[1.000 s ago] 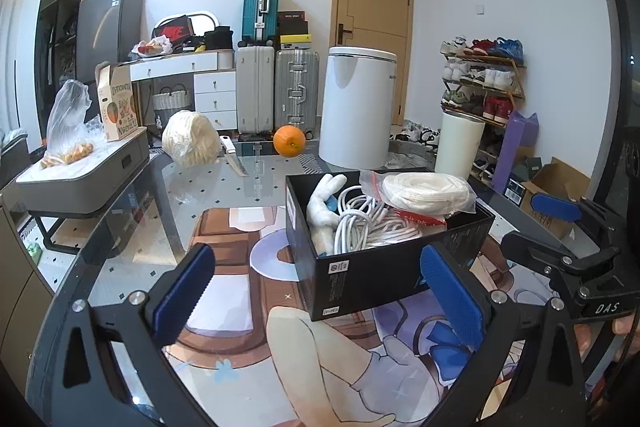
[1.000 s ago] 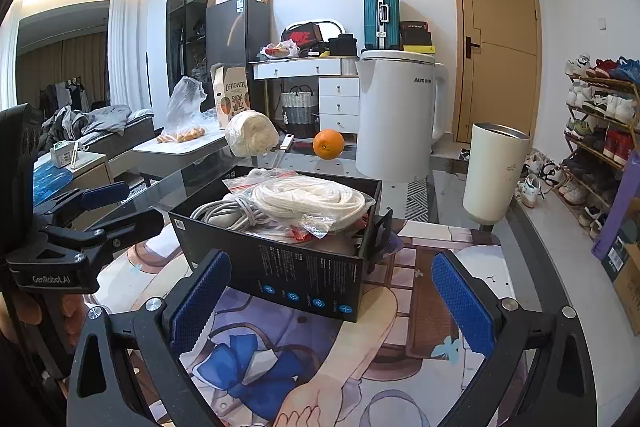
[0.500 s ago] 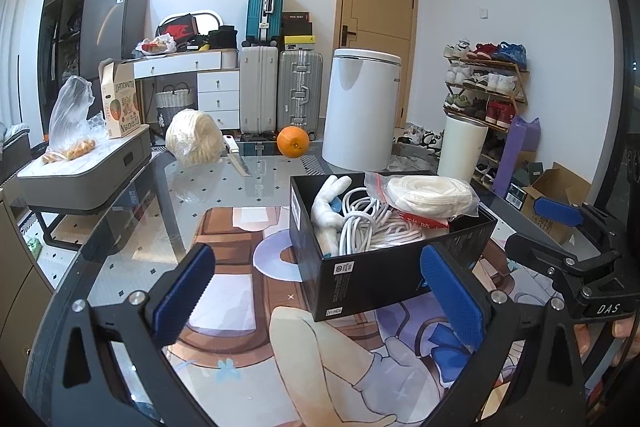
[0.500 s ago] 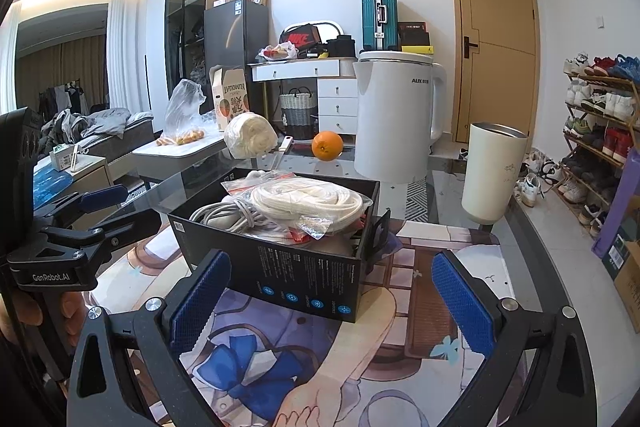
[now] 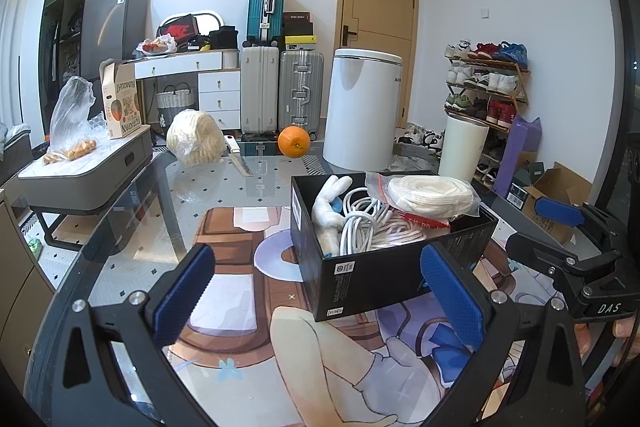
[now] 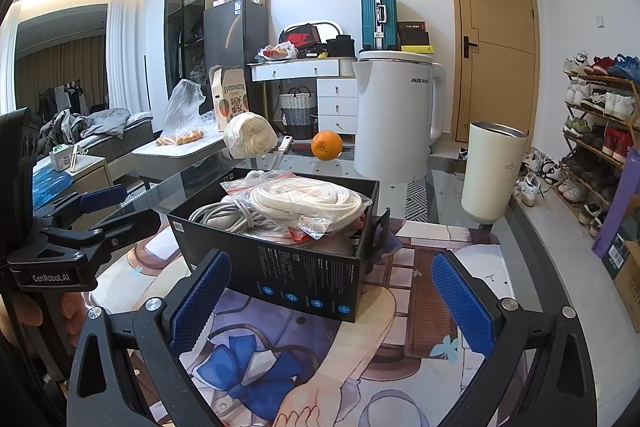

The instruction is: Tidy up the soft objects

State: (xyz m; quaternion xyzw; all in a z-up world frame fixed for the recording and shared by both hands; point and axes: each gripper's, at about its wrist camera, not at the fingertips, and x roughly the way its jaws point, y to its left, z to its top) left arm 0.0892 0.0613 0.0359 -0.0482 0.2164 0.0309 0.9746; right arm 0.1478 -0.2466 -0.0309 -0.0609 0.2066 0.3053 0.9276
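Nothing moved; black box (image 5: pixel 372 279) lies lengthwise between grippers.

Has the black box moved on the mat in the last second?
No. The black box keeps its place against the mat print; only the cameras drift slightly.

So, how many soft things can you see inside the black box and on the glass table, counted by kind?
Bagged white rope coil: 2, one in the black box at, one on the glass table at
White cable bundle: 1
White plush toy: 1
Total: 4
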